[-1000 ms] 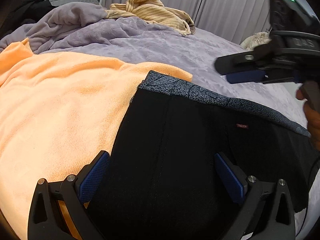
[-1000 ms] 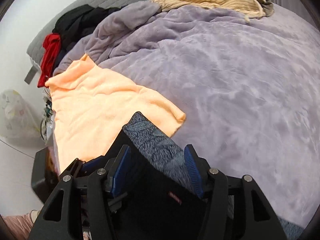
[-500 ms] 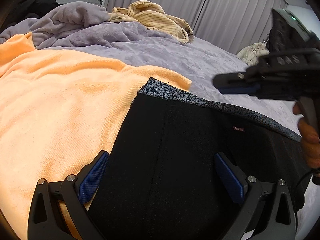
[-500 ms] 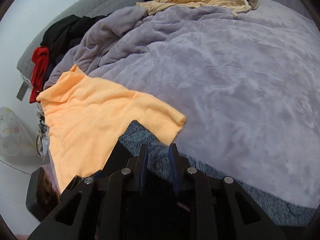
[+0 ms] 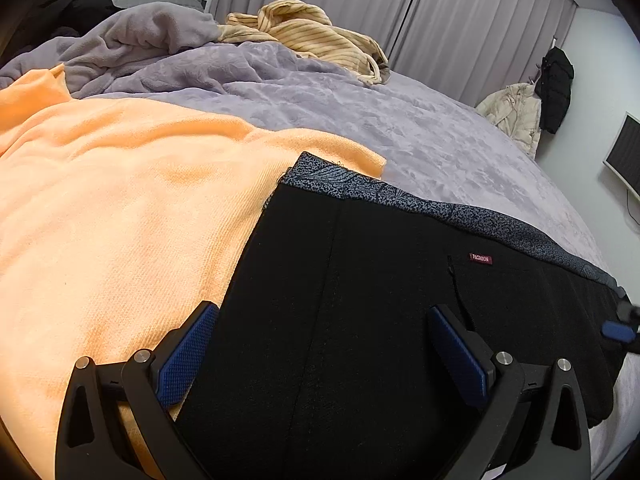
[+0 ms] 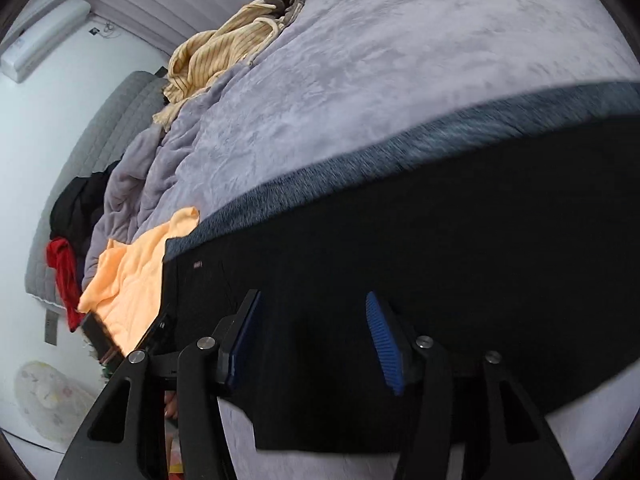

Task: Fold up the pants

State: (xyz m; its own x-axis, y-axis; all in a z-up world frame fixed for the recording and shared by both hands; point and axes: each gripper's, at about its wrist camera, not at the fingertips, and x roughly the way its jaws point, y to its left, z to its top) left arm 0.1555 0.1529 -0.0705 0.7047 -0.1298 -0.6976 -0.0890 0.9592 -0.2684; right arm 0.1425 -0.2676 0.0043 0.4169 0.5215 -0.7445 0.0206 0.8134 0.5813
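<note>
Looking from the left wrist, the black pants (image 5: 380,320) lie flat on the bed (image 5: 420,132), their speckled grey waistband (image 5: 460,210) at the far edge and one corner overlapping the orange towel (image 5: 120,208). The left gripper (image 5: 324,344) hovers over them with its jaws wide, nothing between the pads. A second ago the right gripper filled the upper right of this view; now only a blue pad tip (image 5: 618,331) shows at the right edge, and the coats on the wall (image 5: 520,112) are uncovered.

From the right wrist, the right gripper (image 6: 316,344) sits over the pants (image 6: 440,280), jaws half apart after closing and reopening, pads not pressing the cloth. The view has rolled and slid along the waistband (image 6: 400,152), which is smeared by motion blur. The pants' lower edge is cut off behind the gripper frame.
</note>
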